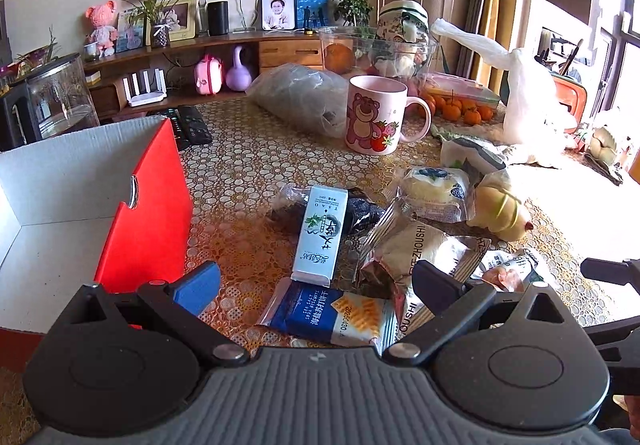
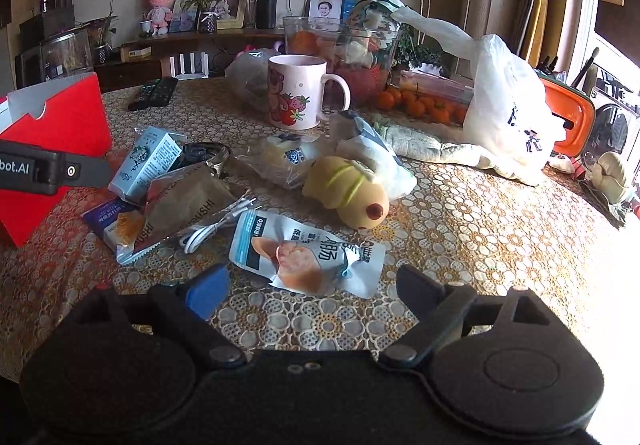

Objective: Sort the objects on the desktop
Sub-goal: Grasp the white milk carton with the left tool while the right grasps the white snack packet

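Note:
My left gripper [image 1: 316,285] is open and empty, low over a blue cracker packet [image 1: 332,315] and the near end of a white-blue carton [image 1: 320,235]. A silver-brown ZHOUSHI pouch [image 1: 416,257] lies by its right finger. A red box [image 1: 80,197] with a white inside stands open at the left. My right gripper [image 2: 312,285] is open and empty, just short of a chicken snack pouch [image 2: 304,253]. A white cable [image 2: 216,225], a yellow plush toy [image 2: 348,193] and a wrapped cake [image 2: 284,161] lie beyond it. The left gripper's side [image 2: 52,169] shows at the left edge.
A pink bear mug [image 1: 376,117] stands mid-table, with a clear plastic bag [image 1: 300,97], a glass bowl [image 1: 376,53], oranges [image 1: 460,109] and a white shopping bag [image 1: 528,101] behind it. Black remotes [image 1: 192,125] lie at the far left. The table has a patterned lace cover [image 2: 480,229].

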The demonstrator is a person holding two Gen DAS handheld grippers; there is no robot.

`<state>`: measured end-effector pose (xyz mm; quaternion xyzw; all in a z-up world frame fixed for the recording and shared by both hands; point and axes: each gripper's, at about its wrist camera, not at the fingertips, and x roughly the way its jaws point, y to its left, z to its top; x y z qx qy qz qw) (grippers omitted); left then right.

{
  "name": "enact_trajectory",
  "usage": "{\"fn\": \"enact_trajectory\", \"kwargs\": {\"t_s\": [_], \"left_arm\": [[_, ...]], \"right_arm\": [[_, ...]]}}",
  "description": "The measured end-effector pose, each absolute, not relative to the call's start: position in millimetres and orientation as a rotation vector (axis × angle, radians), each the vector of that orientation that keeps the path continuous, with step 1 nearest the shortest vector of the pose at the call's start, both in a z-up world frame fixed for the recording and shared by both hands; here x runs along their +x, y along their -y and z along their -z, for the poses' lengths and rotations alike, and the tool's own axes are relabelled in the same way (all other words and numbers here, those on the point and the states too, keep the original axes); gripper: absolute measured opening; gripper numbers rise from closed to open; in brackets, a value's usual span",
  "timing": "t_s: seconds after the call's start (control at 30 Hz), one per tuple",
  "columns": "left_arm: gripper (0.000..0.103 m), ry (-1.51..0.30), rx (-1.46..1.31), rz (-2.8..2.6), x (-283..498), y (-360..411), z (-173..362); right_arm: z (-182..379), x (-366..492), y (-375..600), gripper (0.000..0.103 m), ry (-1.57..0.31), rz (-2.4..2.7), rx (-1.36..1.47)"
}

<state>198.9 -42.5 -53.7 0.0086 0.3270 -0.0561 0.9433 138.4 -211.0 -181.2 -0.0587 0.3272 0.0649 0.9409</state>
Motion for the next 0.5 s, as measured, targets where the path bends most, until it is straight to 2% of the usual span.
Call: {"fn": "enact_trajectory", "kwargs": {"t_s": [0.5], "left_arm": [[0.102, -0.697, 0.019, 0.105, 242, 49, 76]], "right_arm": [[209, 176, 195, 0.091, -0.678, -0.135, -0.216]]}}
